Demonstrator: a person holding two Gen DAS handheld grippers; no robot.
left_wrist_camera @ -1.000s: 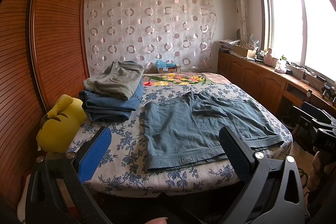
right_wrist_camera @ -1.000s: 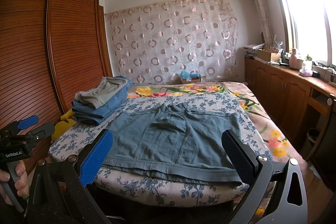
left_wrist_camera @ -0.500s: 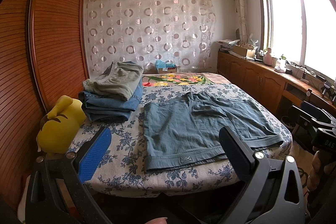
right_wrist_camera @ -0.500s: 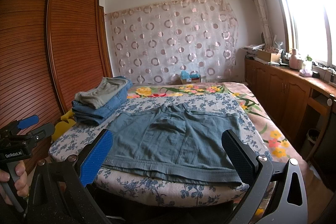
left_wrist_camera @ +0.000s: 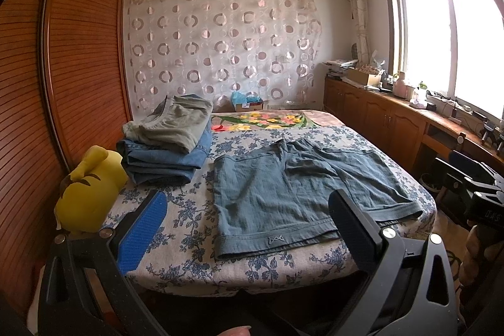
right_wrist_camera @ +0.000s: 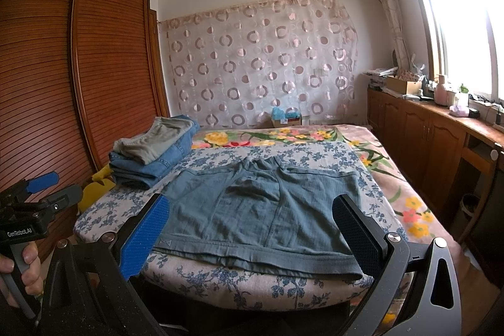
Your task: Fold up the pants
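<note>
Nothing has visibly moved since the earlier frames: both grippers hang at the foot of the bed just as before, and the blue-grey shorts (left_wrist_camera: 296,194) lie as they did, spread flat on the flower-printed bedspread (left_wrist_camera: 189,229), waistband toward the cameras and along the near edge of the mattress, both legs pointing away. Left gripper (left_wrist_camera: 249,222) has its jaws wide apart and holds nothing; the right gripper (right_wrist_camera: 252,229) is likewise spread wide and empty, short of the waistband. To the left of the shorts, apart from them, sits a stack of folded clothes (left_wrist_camera: 167,144), a grey-green garment on top of folded denim. A yellow plush toy (left_wrist_camera: 88,191) rests beside that stack at the bed's left edge, against the slatted wooden wardrobe (left_wrist_camera: 78,52). At the far end of the bed stands an open cardboard box (left_wrist_camera: 249,103) with light blue plastic bags in it, before the ring-patterned curtain (left_wrist_camera: 220,46).
</note>
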